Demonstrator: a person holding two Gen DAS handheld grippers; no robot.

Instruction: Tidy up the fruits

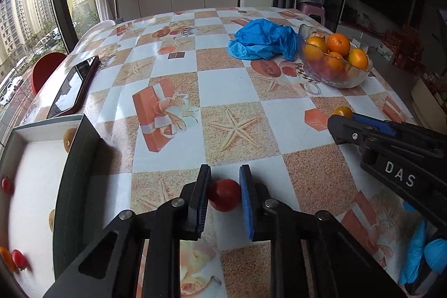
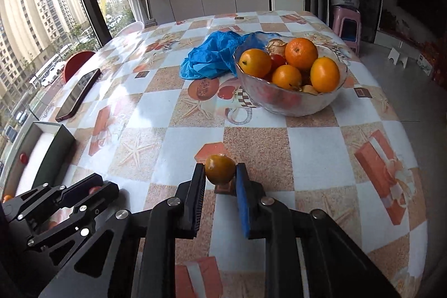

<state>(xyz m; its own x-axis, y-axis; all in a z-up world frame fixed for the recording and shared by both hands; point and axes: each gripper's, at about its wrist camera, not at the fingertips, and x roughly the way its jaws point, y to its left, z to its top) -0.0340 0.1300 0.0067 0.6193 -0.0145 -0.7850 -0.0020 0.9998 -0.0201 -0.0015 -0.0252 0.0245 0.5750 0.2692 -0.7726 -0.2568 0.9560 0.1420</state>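
Observation:
A small red tomato (image 1: 224, 194) rests on the patterned tablecloth, and my left gripper (image 1: 225, 172) is shut on it, both pads against its sides. My right gripper (image 2: 220, 166) is shut on a small orange-yellow fruit (image 2: 220, 169), held just above the cloth. In the left wrist view the right gripper (image 1: 339, 120) shows at the right with that fruit (image 1: 342, 111) at its tip. A dark-walled box (image 1: 78, 158) with a white floor stands at the left and holds small red tomatoes (image 1: 7, 185) and other small fruits. A glass bowl (image 2: 290, 105) of oranges (image 2: 301, 52) stands at the far right.
A crumpled blue plastic bag (image 1: 262, 42) lies beside the bowl (image 1: 329, 77). A dark phone (image 1: 74, 87) lies near the table's left edge, behind the box. A blue-gloved hand (image 1: 419, 256) shows at the lower right. A pink stool (image 2: 346, 24) stands beyond the table.

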